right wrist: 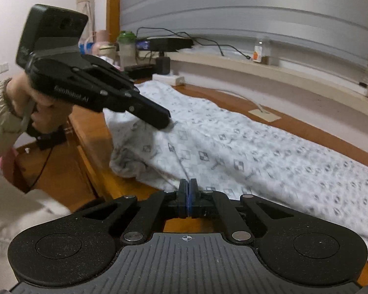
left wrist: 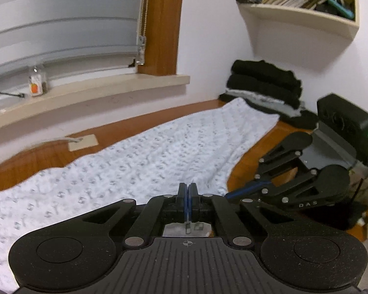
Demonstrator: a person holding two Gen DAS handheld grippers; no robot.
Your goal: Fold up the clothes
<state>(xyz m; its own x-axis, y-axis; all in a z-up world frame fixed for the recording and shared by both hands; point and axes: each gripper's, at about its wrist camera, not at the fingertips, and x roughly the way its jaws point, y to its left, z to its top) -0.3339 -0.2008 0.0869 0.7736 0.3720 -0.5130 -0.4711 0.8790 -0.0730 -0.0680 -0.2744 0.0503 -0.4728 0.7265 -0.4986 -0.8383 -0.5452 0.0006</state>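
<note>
White cloth with a small grey pattern (left wrist: 139,152) lies stretched long across the wooden desk (left wrist: 36,156), running from the lower left of the left wrist view toward the upper right, where a stack of dark folded clothes (left wrist: 265,83) sits against the wall. Both tongs are pressed shut: the left tongs (left wrist: 188,191) close on the near edge of the cloth, a scrap of it showing under the blue pads, and in the right wrist view the left tongs (right wrist: 168,122) pinch a raised ridge of fabric at the left centre of the frame. The right tongs (right wrist: 188,191) are also closed at the near hem, and they seem to nip the edge, though the pinch itself is hard to confirm. To fold well, both grips should probably lift together, keep the edge taut between them, and carry it evenly over to the far side so the hem lands straight. The left hand (right wrist: 44,107) holds its tool angled downward toward the cloth, wrist bent, sleeve at the left edge of the frame.
</note>
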